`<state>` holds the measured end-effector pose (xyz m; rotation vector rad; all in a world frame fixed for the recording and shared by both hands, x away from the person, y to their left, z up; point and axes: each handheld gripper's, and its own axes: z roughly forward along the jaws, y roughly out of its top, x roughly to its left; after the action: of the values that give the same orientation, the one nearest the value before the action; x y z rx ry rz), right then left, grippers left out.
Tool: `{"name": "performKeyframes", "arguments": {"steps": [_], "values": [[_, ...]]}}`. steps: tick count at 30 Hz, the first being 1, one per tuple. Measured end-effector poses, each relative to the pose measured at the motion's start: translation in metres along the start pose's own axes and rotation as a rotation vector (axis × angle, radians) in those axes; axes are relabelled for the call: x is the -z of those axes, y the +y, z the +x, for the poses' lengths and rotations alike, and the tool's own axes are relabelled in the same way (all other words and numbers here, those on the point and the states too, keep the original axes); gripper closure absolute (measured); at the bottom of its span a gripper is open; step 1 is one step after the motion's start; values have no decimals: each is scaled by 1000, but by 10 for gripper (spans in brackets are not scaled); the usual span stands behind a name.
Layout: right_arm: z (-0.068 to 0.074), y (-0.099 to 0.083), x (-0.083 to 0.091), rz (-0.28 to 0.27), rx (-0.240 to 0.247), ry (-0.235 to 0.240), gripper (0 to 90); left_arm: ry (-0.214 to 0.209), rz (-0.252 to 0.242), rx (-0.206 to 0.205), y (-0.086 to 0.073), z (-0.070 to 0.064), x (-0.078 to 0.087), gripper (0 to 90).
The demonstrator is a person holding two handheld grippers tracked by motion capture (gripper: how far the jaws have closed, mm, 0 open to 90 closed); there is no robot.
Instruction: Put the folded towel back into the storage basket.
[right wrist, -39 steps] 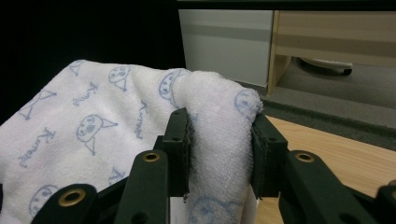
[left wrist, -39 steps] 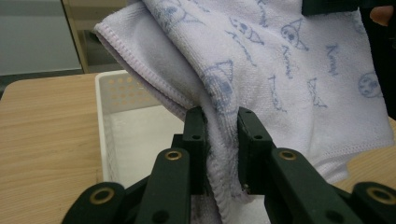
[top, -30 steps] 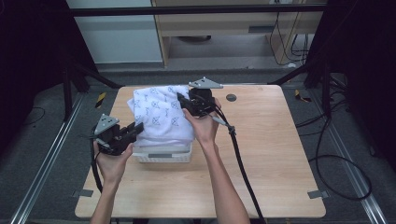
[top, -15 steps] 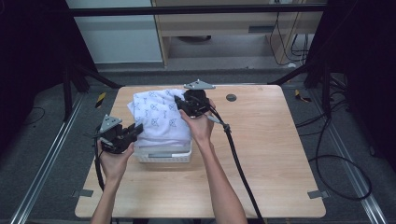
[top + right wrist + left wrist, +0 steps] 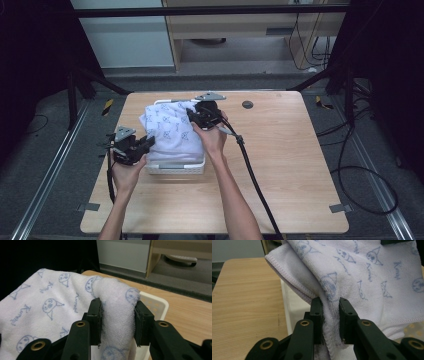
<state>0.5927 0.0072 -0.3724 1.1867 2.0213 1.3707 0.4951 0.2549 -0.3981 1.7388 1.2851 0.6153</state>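
A light wooden table (image 5: 300,165) stretches out ahead of a person whose two bare forearms reach in from the near edge, each hand holding a black pair of tongs. On the table, between the two tongs, sits a white plastic basket (image 5: 175,167) with perforated walls. Draped over the basket and covering most of its top is a white towel (image 5: 172,132) printed with small blue cartoon faces and handwritten words. The left tongs (image 5: 148,142) sit just beside the near left corner of the basket, pointing toward the towel; in the left gripper view the two black jaws are clamped on a bunched fold of the towel's hemmed edge (image 5: 329,322), with cloth pinched between them and more of the towel spreading up and to the right above the jaws. The right tongs (image 5: 192,116) are at the far side of the basket, pointing back toward the towel; in the right gripper view the jaws grip a thick rolled ridge of the towel (image 5: 117,315), which fills the gap between them, with the basket's white rim (image 5: 160,302) just beyond the right-hand jaw. A black cable (image 5: 255,185) trails from the right tongs across the table toward the near edge. A small dark round mark (image 5: 247,104) lies on the table beyond the right tongs.
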Motion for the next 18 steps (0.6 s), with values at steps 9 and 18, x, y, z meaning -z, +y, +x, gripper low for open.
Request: {"name": "performKeyframes", "arguments": {"steps": [9,18], "values": [[-6,-17,-13,43,-7,-9,640,7,46,-3,-9,1,-15,752],[-10,-28,-22,79,-4,-17,638,20,78,-26,-14,-1,-23,751]]}}
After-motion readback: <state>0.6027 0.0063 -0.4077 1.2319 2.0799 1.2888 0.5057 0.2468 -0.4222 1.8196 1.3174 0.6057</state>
